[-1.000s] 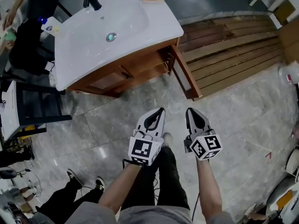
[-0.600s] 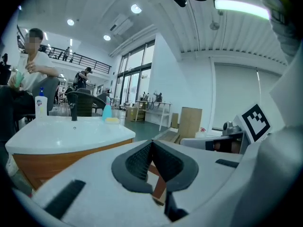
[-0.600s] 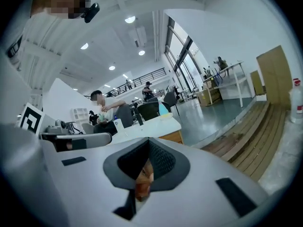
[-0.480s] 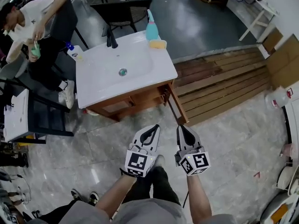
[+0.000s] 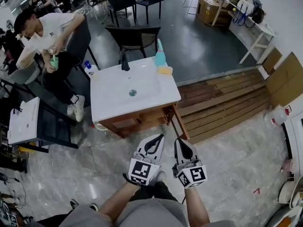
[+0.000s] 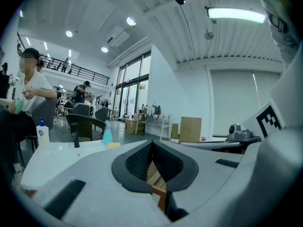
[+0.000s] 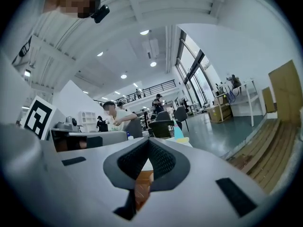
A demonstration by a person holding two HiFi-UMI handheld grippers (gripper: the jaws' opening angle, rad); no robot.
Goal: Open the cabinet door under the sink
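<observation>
Wooden cabinet door [image 5: 180, 124] open, edge outward

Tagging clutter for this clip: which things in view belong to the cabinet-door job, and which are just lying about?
Job: cabinet door, standing open; sink cabinet; left gripper, right gripper, both shut and empty.
Lying about: blue bottle, yellow sponge, black chair, wooden planks.

Glossy white sink top [image 5: 113, 103]; wood cabinet [image 5: 142, 119]; polished stone floor [image 5: 227, 160].

I could read no text, brand or number anywhere; the label on the bottle [image 5: 88, 67] at the sink [image 5: 113, 98] corner was too small.
</observation>
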